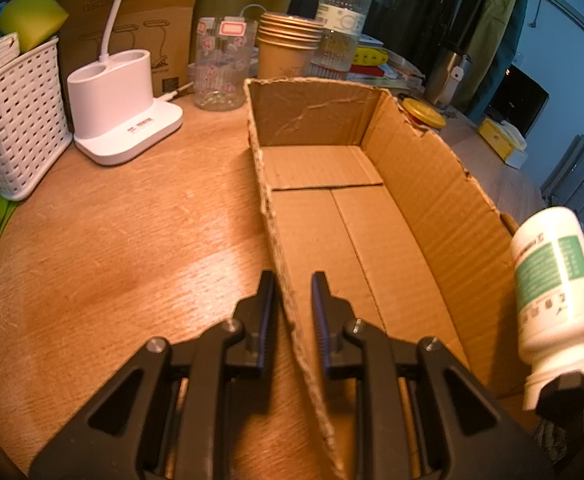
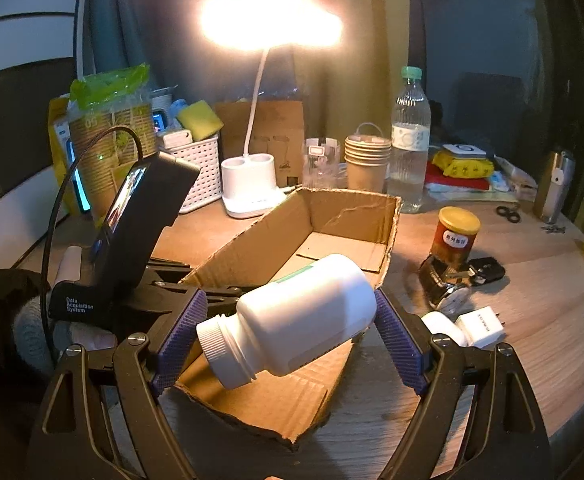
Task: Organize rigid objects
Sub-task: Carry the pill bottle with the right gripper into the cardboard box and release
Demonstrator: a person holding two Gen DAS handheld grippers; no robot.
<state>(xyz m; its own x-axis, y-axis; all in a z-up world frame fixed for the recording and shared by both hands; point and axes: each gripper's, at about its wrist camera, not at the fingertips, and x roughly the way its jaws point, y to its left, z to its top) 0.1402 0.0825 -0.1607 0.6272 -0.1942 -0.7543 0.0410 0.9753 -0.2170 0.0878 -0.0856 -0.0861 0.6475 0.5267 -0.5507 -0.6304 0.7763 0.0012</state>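
Note:
An open cardboard box point(image 1: 320, 168) point(image 2: 348, 208) lies on the round wooden table. My left gripper point(image 1: 293, 282) is shut on the box's near left wall, which runs up between its two fingers. My right gripper point(image 2: 288, 322) is shut on a white plastic bottle point(image 2: 304, 316) with a green label. It grips the bottle lengthwise, one purple pad at the capped neck and one at the base. The bottle hangs tilted above the box's near end. In the left wrist view the bottle point(image 1: 552, 280) shows just past the box's right wall.
Behind the box stand a white lamp base point(image 1: 120, 100), a white basket point(image 1: 16, 120), a clear glass point(image 1: 220, 64), stacked paper cups point(image 1: 288, 44) and a water bottle point(image 1: 344, 16). Right of the box are a yellow-lidded jar point(image 2: 456, 236), keys point(image 2: 484, 270) and a white charger point(image 2: 480, 326).

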